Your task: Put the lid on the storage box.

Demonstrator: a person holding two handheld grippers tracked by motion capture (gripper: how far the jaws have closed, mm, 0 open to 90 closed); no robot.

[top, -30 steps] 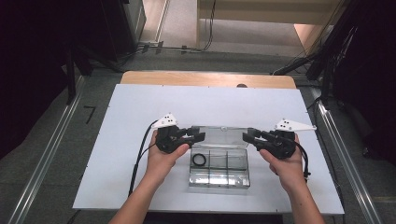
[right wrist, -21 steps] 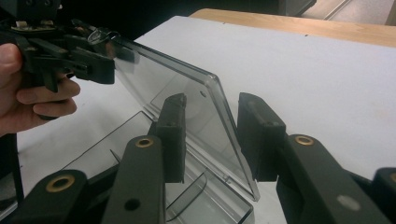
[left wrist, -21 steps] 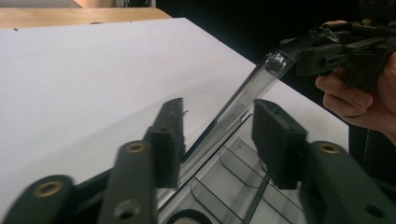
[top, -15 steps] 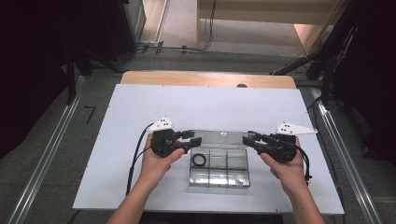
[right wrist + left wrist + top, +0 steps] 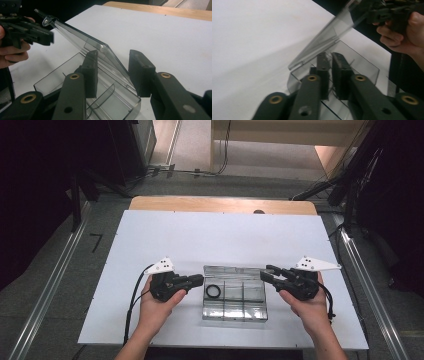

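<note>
Clear compartment box (image 5: 235, 295) mid-table, hinged lid (image 5: 82, 42) raised partway. Left gripper (image 5: 197, 280), jaws just closed on nothing, beside box's left end. Right gripper (image 5: 267, 272) half-open, straddling lid's right end. Black ring (image 5: 213, 291) inside; closing remains.

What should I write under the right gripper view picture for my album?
Right gripper, jaws apart, by an open clear box, lid raised.

Left gripper (image 5: 330, 62) jaws nearly together, just closed, nothing visibly pinched between the pads, tips over the near end of a clear plastic box (image 5: 359, 65). Box lid (image 5: 329, 37) raised and tilted, its far end at the right gripper (image 5: 387, 12), held in a hand (image 5: 404, 35). White tabletop (image 5: 249, 37) to the left.
</note>
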